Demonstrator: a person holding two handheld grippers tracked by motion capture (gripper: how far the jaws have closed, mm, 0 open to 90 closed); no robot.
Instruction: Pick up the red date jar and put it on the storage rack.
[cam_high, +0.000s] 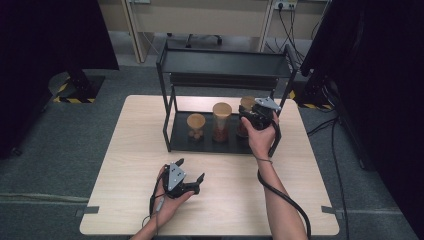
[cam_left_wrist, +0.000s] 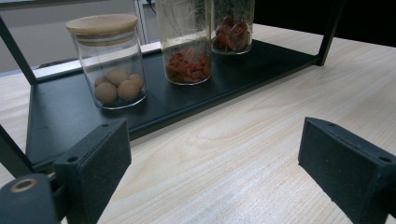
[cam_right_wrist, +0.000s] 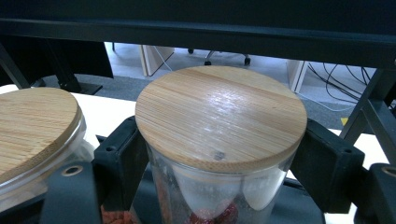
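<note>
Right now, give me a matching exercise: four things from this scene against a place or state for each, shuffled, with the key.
Things:
1. short jar
2. middle jar
3. right gripper
4. left gripper

Place or state:
A. jaws open, over the bare table
B. holds pale round balls
C. jaws clamped on the jar with the wooden lid
D. holds small orange-red pieces at the bottom

Pairs: 1-B, 2-D, 3-C, 4-A

The room is dim with dark corners. Soft light from above gives glare on the wooden lid (cam_right_wrist: 220, 113). The close jaws look blurred.
</note>
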